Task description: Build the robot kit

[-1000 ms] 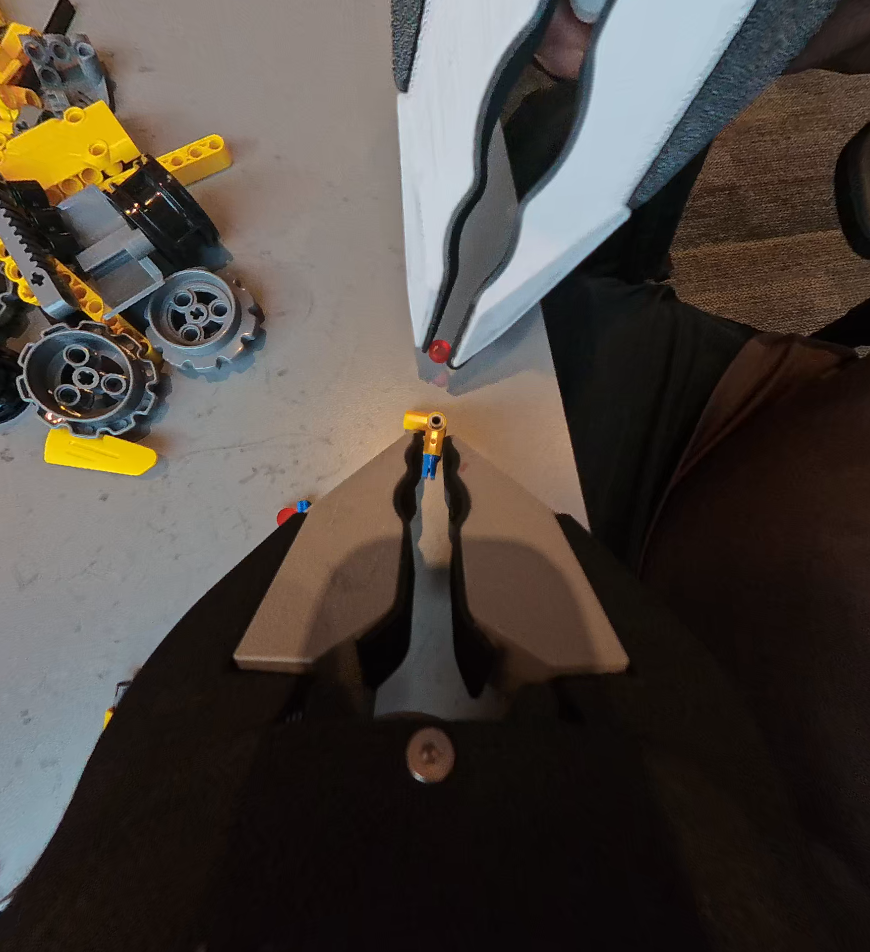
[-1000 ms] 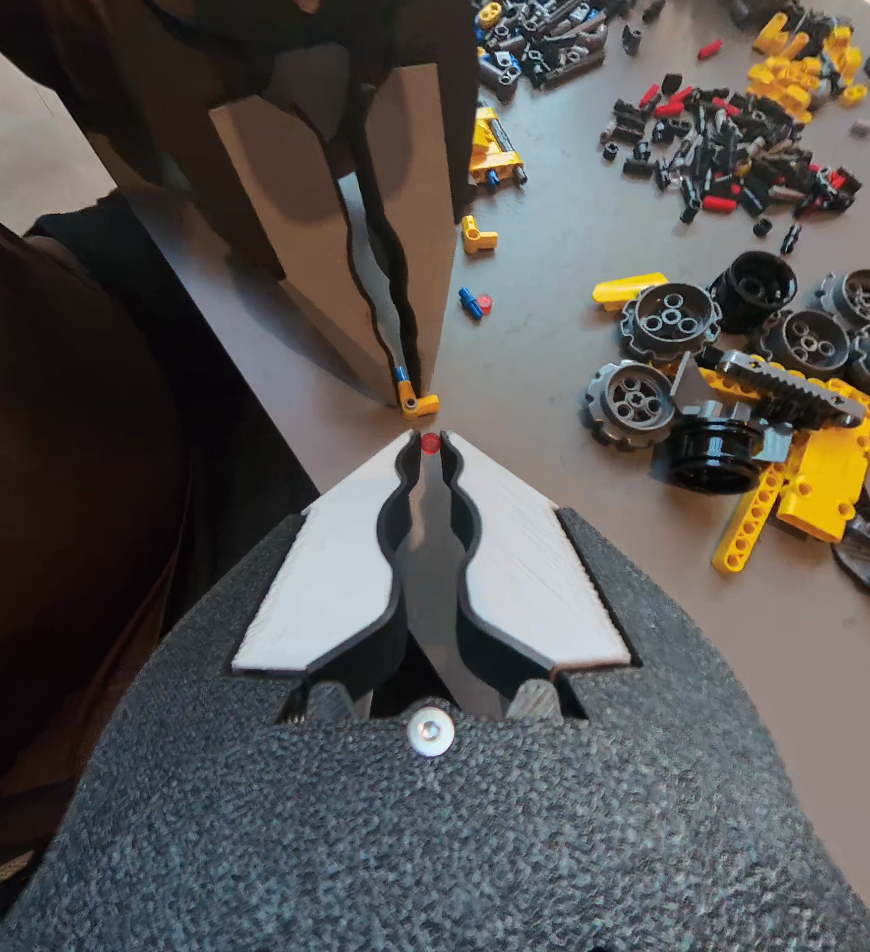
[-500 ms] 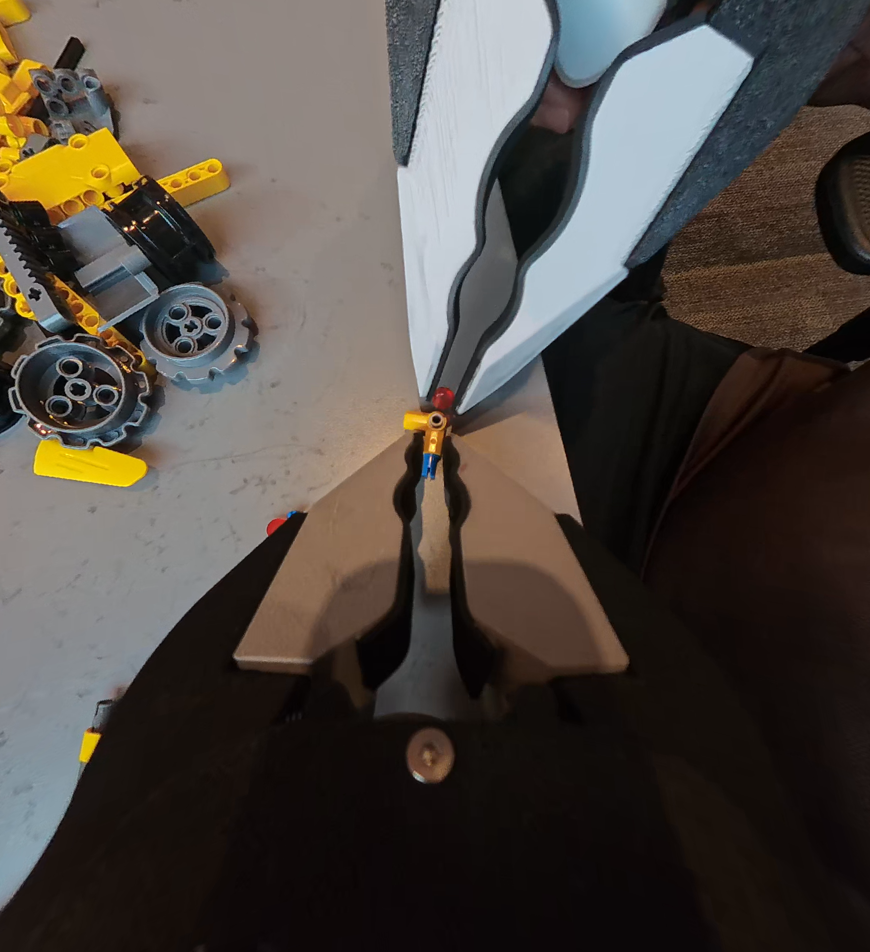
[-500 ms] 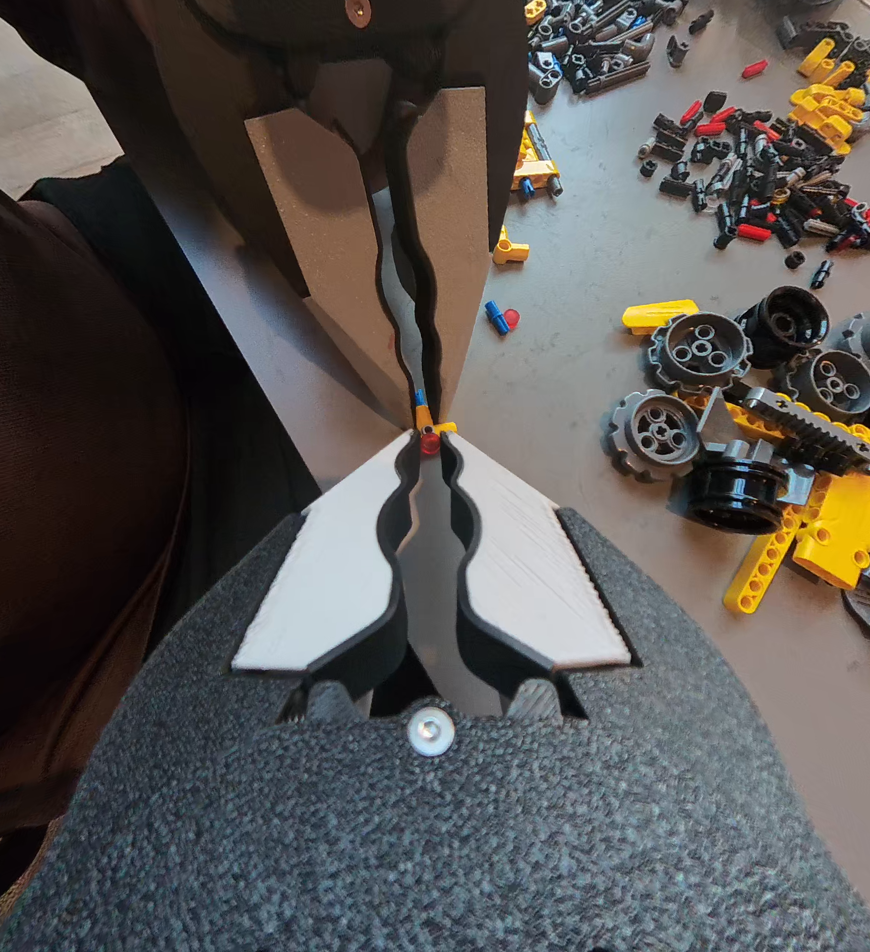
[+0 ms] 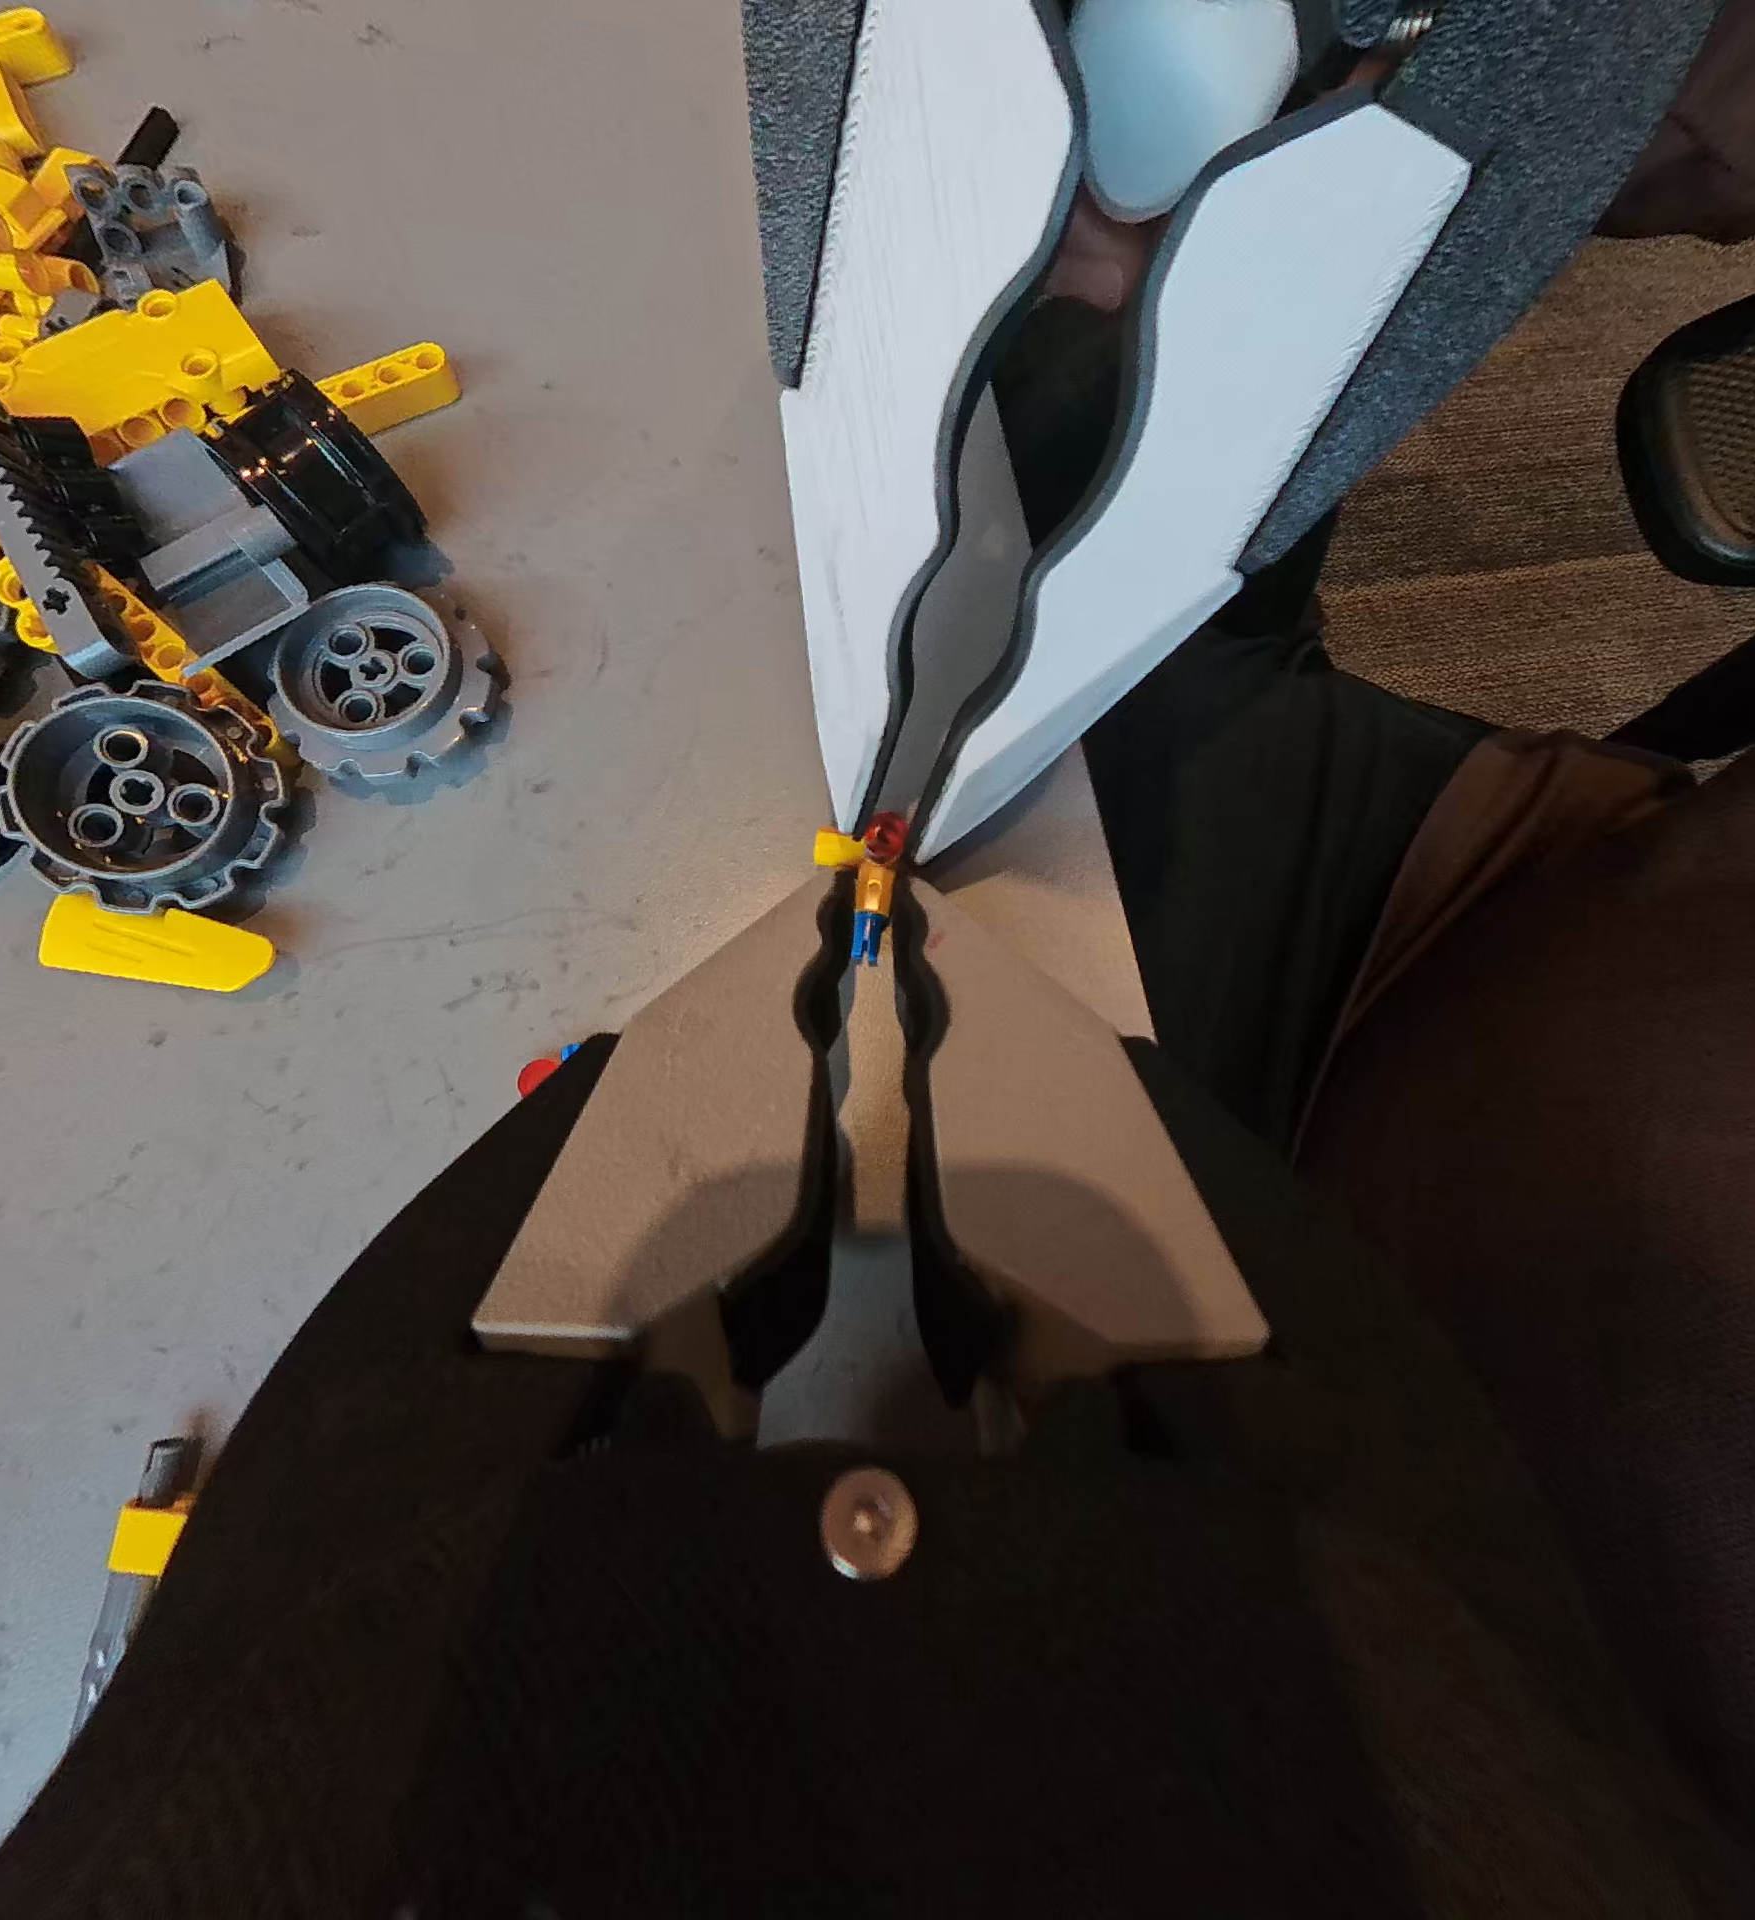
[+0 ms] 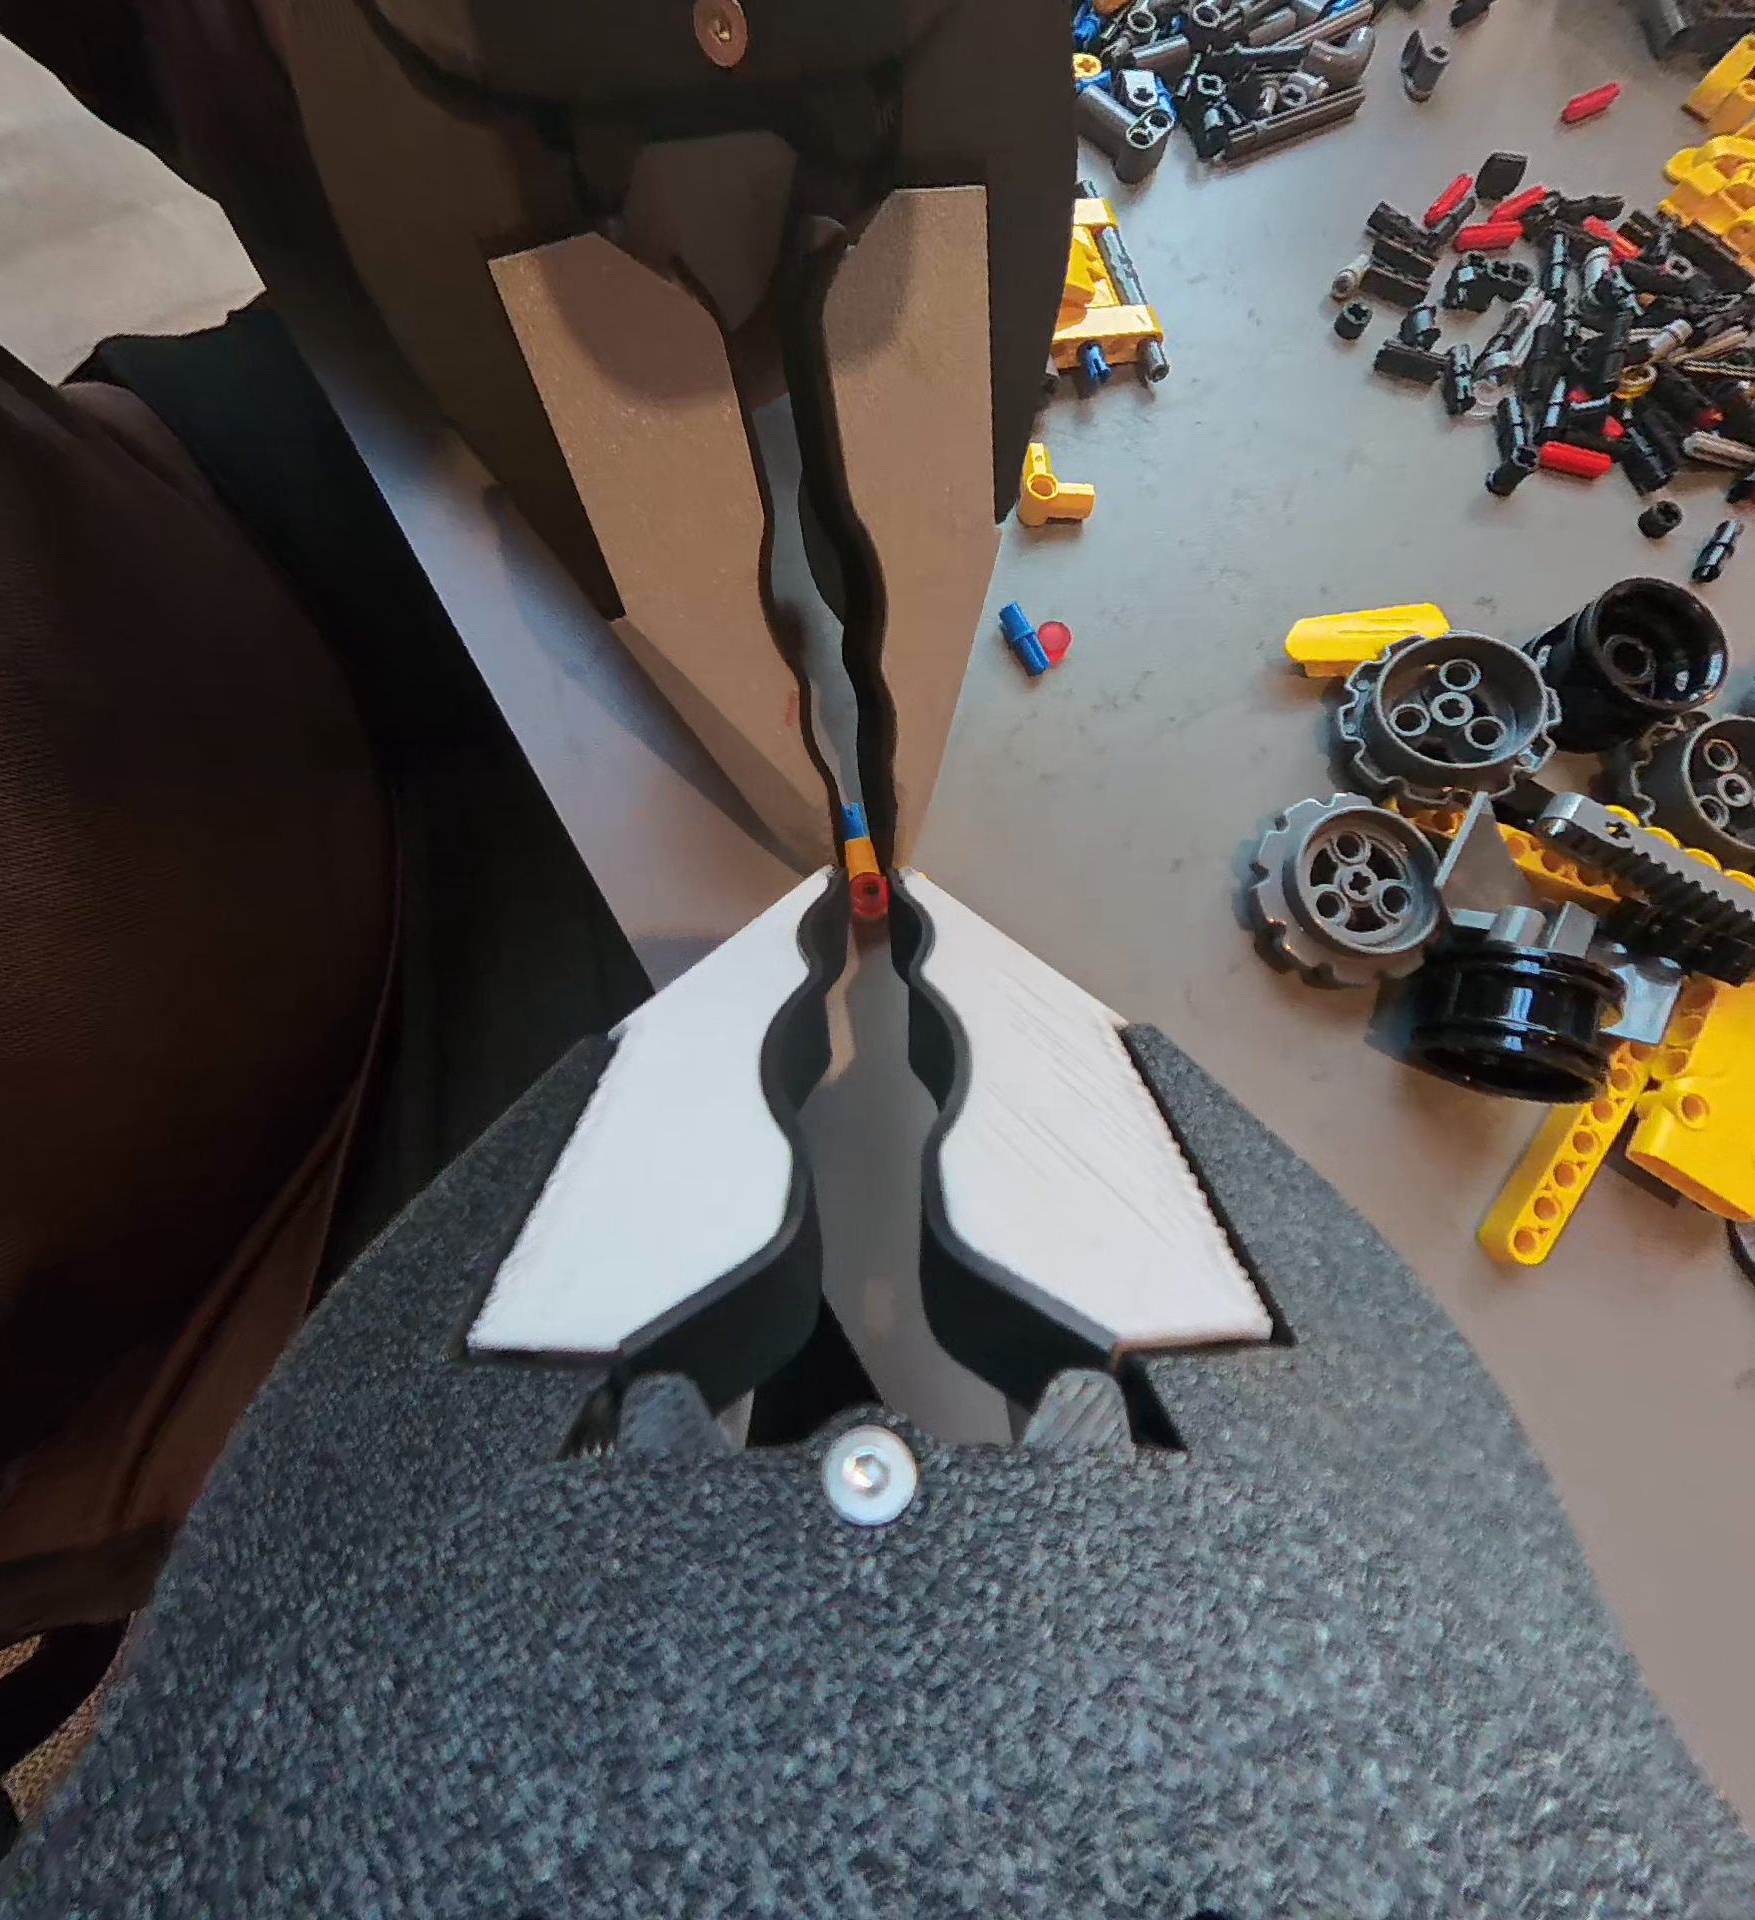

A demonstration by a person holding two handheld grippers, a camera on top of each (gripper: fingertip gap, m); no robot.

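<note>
My left gripper [image 5: 871, 896], with grey fingers, is shut on a small yellow connector [image 5: 857, 862] that has a blue pin [image 5: 865, 937] in its near end. My right gripper [image 6: 868, 891], with white fingers, is shut on a small red round piece [image 6: 867, 894]. The two grippers meet tip to tip above the table's near edge. The red piece [image 5: 889, 831] presses against the yellow connector [image 6: 859, 858]. The right gripper [image 5: 894, 821] comes in from the top of the left wrist view, and the left gripper [image 6: 865, 847] from the top of the right wrist view.
A part-built yellow and grey vehicle [image 5: 125, 499] with grey wheels [image 5: 140, 790] lies on the grey table [image 5: 540, 260]. A loose blue pin and red piece [image 6: 1034, 639], a yellow connector [image 6: 1052, 488] and a heap of small black, red and yellow parts [image 6: 1579, 260] lie beyond. A person's dark clothing [image 6: 125, 831] borders the table.
The right gripper has closed the gap to the left gripper. The red piece, apart from the yellow connector a second ago, now touches it.
</note>
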